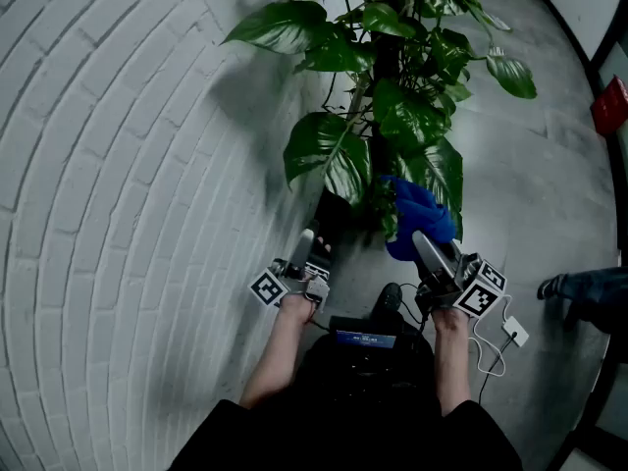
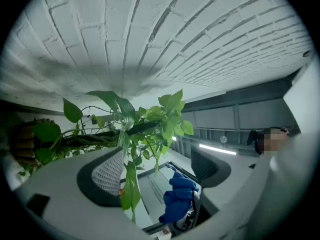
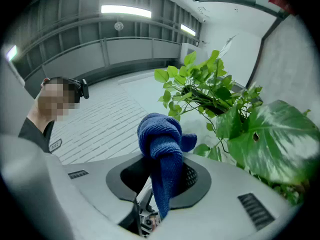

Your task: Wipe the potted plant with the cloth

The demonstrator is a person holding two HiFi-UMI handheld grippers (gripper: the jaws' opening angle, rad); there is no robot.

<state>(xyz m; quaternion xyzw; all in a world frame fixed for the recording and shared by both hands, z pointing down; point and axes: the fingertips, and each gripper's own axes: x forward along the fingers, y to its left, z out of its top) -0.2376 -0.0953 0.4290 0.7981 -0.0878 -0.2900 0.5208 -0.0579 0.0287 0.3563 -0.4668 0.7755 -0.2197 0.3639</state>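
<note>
The potted plant (image 1: 392,96) stands by the white brick wall, with large green leaves over a dark pot (image 1: 339,214). My right gripper (image 1: 427,248) is shut on the blue cloth (image 1: 417,219), which is bunched up beside a lower leaf. In the right gripper view the cloth (image 3: 162,149) hangs out from between the jaws, with the plant (image 3: 215,94) just beyond. My left gripper (image 1: 304,253) is open near the pot. In the left gripper view a drooping leaf (image 2: 131,184) hangs between the wide jaws, untouched by the pads (image 2: 107,171). The cloth (image 2: 177,199) shows lower right there.
The curved white brick wall (image 1: 118,165) fills the left. A person's leg and shoe (image 1: 579,292) stand at the right on the grey floor. A white plug and cable (image 1: 515,334) lie by my right hand. A red object (image 1: 610,106) is at the far right.
</note>
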